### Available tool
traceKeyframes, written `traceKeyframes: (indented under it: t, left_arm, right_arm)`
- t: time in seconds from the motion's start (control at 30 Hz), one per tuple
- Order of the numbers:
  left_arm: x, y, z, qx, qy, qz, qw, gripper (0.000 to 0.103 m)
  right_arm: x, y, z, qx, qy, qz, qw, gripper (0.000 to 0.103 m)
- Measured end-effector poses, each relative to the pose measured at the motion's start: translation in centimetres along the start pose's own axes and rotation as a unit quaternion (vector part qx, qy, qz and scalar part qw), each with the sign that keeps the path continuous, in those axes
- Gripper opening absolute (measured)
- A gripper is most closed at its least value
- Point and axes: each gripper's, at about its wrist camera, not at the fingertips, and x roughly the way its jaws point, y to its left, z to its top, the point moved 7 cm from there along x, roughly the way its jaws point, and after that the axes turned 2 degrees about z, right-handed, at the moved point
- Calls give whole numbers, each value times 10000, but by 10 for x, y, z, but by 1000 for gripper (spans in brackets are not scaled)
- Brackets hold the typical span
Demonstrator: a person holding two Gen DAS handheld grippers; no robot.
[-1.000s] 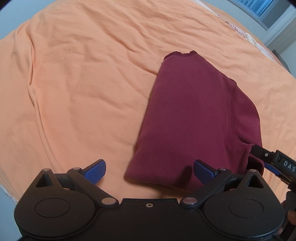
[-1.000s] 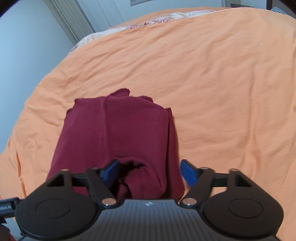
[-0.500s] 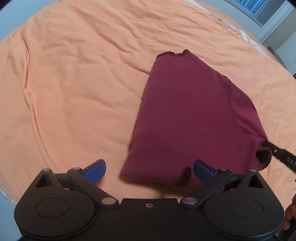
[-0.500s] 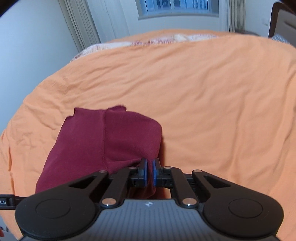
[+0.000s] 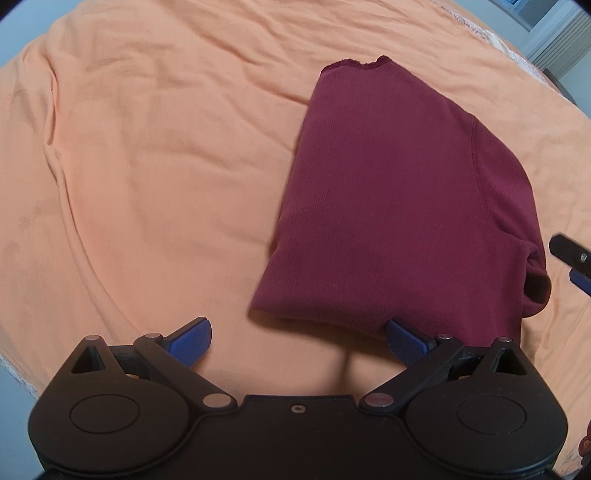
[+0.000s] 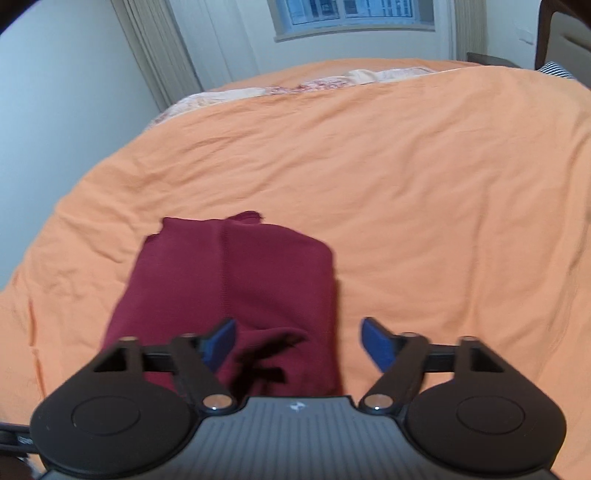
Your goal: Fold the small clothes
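Garment: maroon garment (image 5: 391, 206) lies folded into a compact, roughly rectangular shape on the orange bedsheet (image 5: 155, 155); a seam runs along its length and a frayed edge shows at the far end.
Near corner: a loose loop of cloth bulges at the near right corner of the fold in the left wrist view.
Left gripper: left gripper (image 5: 299, 338) has its blue fingers spread wide and holds nothing; its right finger tip sits at the near edge of the garment, the left one over bare sheet.
Right gripper: right gripper (image 6: 299, 341) is also spread apart and empty; the near end of the garment lies between and below its fingers, and I cannot tell if they touch the cloth.
Sheet: wrinkled, covering the bed.
Background: window (image 6: 351, 14) and curtain (image 6: 159, 51) stand behind the bed.
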Motion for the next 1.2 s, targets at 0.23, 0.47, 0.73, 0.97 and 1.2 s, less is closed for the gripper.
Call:
traceKeyframes:
  t: [0.23,0.47,0.73,0.97,1.2]
  left_arm:
    - [-7,7,3,-66,-113,121,9998,101]
    - [-8,18,6,-197,-117,157,9996,101]
    - [-5,22,5,-183,-78,110,9997,102]
    - [-4,23,7,-215,-50,108,9997,102]
    - [-3,28,14,-309,-23,84,9995,102]
  right_arm:
    - [31,3,-42,157,942,71,9954,99]
    - [43,-14,-84,195,1466,-152,9889,103]
    - [39,-28,-92,709,1562,52,9852,103]
    - [37,-29,-95,952,1716,162,9804,103]
    - [25,-40,-106,1247,2005,376,9710,103]
